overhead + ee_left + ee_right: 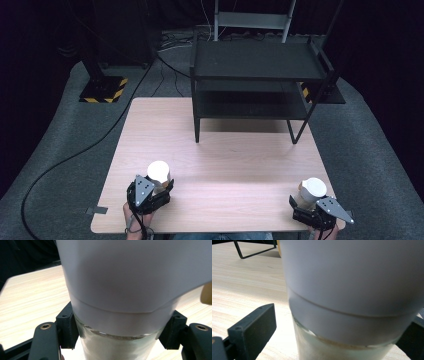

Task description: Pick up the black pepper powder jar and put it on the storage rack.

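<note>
Black grippers [150,192], grey triangular plates, brass screws

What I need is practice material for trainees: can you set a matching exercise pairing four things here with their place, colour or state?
1. left gripper
2. right gripper
3. black rack
4. table

A. jaws open around the right jar, one pad clear of it
B. pale wood
C. shut on the left jar
D. stands at the far end, shelves bare

Pairs: 1-C, 2-A, 3-D, 4-B
</note>
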Demonstrator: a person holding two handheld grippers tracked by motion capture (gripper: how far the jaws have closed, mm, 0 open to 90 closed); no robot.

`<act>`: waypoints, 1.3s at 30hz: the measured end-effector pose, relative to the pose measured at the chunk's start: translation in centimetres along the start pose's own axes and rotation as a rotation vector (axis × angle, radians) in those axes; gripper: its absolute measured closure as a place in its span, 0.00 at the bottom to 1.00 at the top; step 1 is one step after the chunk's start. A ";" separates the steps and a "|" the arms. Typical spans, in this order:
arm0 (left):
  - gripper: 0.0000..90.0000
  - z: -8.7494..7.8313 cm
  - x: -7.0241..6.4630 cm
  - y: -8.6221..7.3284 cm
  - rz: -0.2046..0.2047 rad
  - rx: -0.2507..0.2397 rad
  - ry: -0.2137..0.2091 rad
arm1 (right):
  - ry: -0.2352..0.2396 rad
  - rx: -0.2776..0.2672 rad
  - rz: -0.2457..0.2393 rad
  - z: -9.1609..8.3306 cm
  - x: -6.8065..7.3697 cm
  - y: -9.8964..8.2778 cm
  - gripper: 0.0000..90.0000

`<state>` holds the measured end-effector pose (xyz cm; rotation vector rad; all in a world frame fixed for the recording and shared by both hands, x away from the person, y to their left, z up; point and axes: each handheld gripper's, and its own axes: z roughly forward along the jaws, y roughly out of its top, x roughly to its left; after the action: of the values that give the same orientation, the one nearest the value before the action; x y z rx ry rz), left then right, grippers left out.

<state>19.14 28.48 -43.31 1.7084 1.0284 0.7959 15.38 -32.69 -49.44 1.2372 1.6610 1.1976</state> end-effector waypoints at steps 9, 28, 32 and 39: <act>0.34 1.9 -0.1 1.1 0.007 -0.003 -0.053 | 0.003 0.008 0.001 0.0 -0.1 0.1 0.00; 0.34 4.5 0.4 3.4 0.047 0.000 -0.103 | -0.005 0.005 0.002 0.0 0.1 0.1 0.00; 0.34 5.1 0.6 4.0 0.048 -0.003 -0.115 | -0.004 0.000 0.003 0.0 0.0 0.0 0.00; 0.34 6.0 0.5 5.0 0.061 -0.006 -0.124 | -0.004 0.001 0.005 0.0 0.0 0.0 0.00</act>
<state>25.88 25.62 -40.58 1.7680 0.8932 0.7213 15.38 -32.66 -49.43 1.2447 1.6567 1.1962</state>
